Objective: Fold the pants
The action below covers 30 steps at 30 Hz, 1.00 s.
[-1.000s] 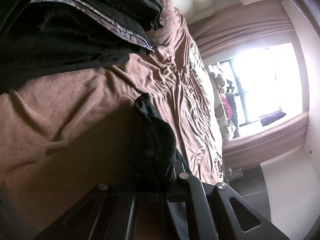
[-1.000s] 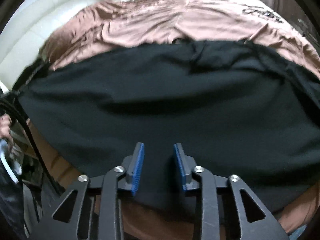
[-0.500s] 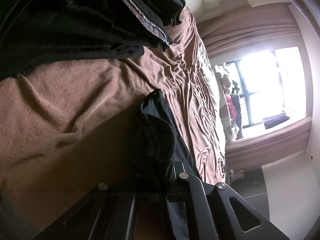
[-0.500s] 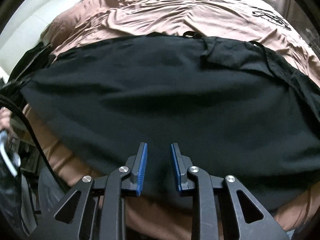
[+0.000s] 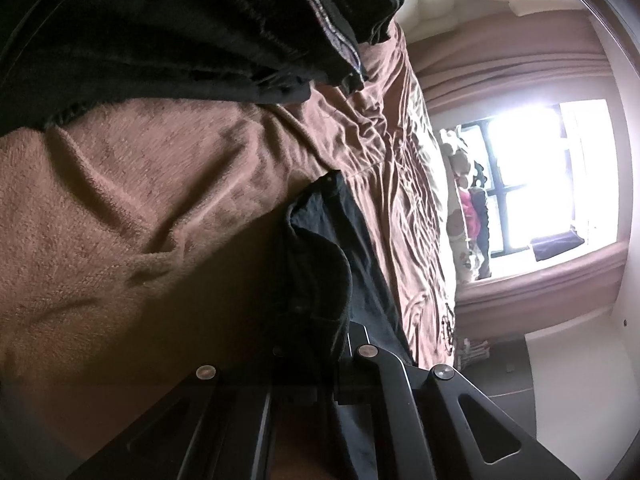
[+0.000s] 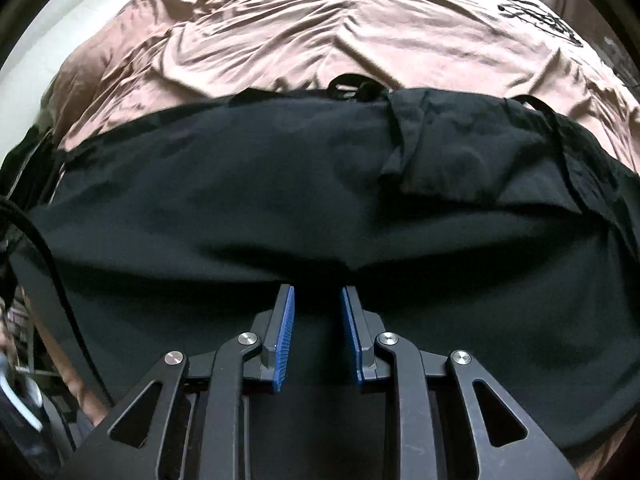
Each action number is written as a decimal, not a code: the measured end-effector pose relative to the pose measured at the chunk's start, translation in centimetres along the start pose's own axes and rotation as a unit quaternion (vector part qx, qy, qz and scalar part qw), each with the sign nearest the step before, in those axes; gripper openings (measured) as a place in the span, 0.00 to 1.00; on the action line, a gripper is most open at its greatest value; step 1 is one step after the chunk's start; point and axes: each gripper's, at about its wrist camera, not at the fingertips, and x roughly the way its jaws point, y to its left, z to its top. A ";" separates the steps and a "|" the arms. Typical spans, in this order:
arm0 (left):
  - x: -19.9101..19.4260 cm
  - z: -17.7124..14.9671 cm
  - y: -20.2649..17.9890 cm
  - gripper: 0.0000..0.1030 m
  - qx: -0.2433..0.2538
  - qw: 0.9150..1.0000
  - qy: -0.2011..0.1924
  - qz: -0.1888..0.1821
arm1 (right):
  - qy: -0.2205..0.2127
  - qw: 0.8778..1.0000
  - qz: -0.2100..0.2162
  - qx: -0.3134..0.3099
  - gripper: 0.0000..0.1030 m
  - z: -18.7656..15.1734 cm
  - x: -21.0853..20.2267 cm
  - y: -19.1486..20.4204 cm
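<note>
Black pants (image 6: pixel 280 200) lie spread across the brown bed cover (image 6: pixel 320 32), filling the middle of the right wrist view. My right gripper (image 6: pixel 316 300) hovers over the near part of the pants with its blue pads (image 6: pixel 285 320) a small gap apart and nothing between them. In the left wrist view my left gripper (image 5: pixel 316 344) is shut on a bunched edge of the black pants (image 5: pixel 320 264), close over the brown cover (image 5: pixel 160 200). Its fingertips are hidden by the cloth.
A pile of dark folded clothes (image 5: pixel 180 32) lies on the bed at the top left of the left wrist view. A bright window (image 5: pixel 552 176) with brown curtains and a patterned pillow (image 5: pixel 460 200) lie beyond. A black cable (image 6: pixel 44 248) hangs at the left.
My right gripper has moved forward and lower over the pants, and its pads have drawn slightly closer. My left gripper, still holding the cloth, has shifted toward the pile of dark clothes.
</note>
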 end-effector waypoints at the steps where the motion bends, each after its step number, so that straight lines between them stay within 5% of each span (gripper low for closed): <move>1: 0.0 0.0 0.1 0.04 0.000 1.000 0.001 0.002 | 0.001 1.000 0.000 0.002 0.21 0.7 0.5 -0.1; 13: 0.5 -0.2 0.9 0.04 -0.007 1.000 0.005 0.021 | -0.002 1.000 -0.013 0.016 0.21 5.9 3.4 -0.6; 30: 0.4 -0.5 0.4 0.04 -0.005 1.000 0.003 0.026 | -0.002 0.999 -0.037 0.006 0.06 9.3 5.8 -0.3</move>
